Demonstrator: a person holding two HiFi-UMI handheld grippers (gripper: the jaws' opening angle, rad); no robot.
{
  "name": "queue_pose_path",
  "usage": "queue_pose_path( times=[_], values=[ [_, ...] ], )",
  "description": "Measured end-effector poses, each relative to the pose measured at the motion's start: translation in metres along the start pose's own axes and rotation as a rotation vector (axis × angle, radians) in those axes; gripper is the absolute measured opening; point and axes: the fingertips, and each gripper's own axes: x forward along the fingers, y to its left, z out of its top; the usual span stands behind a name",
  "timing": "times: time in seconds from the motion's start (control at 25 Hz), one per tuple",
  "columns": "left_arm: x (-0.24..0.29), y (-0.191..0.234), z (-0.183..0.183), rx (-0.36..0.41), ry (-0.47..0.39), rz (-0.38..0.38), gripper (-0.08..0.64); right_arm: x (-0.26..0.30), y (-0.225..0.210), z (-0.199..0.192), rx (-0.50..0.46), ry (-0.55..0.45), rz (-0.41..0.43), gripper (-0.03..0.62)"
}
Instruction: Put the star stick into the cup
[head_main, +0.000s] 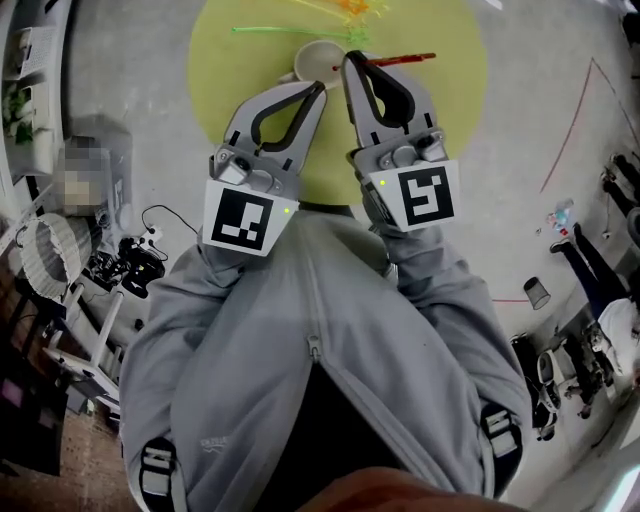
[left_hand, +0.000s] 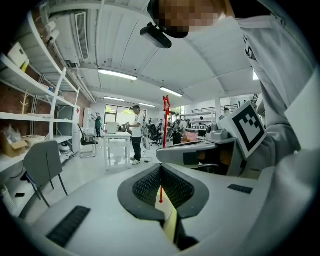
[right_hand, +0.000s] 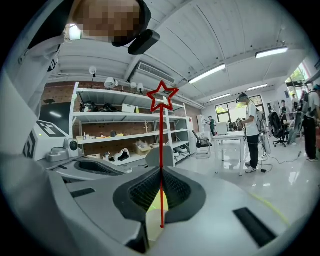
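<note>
A thin red star stick (right_hand: 161, 130) stands upright between the jaws of my right gripper (right_hand: 161, 170), which is shut on it; the star is at the top. In the head view the right gripper (head_main: 348, 57) hovers just right of a cream cup (head_main: 315, 62) on a round yellow-green table (head_main: 230, 80). My left gripper (head_main: 321, 88) has its tips together just short of the cup, with nothing between them. The left gripper view shows the stick (left_hand: 164, 125) just beyond those closed tips (left_hand: 160, 166). The cup is hidden in both gripper views.
A red stick (head_main: 400, 58) shows to the right of the right tips; I cannot tell whether it is the held one. Green (head_main: 290, 30) and orange sticks (head_main: 355, 8) lie at the table's far edge. A person (left_hand: 136, 135), desks and shelves (right_hand: 125, 130) stand in the background.
</note>
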Motion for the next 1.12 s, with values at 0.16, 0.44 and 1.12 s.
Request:
queue_pose_path(
  times=[0.16, 0.44, 1.12],
  values=[
    [0.009, 0.003, -0.013, -0.016, 0.009, -0.007, 0.017, 0.010, -0.006, -0.014, 0.014, 0.002, -0.002, 0.034],
    [0.019, 0.009, -0.038, -0.015, 0.036, -0.010, 0.017, 0.019, -0.013, -0.046, 0.037, 0.052, -0.014, 0.034],
    [0.034, 0.021, -0.063, -0.024, 0.067, -0.004, 0.017, 0.038, -0.018, -0.088, 0.083, 0.162, -0.003, 0.035]
  ],
)
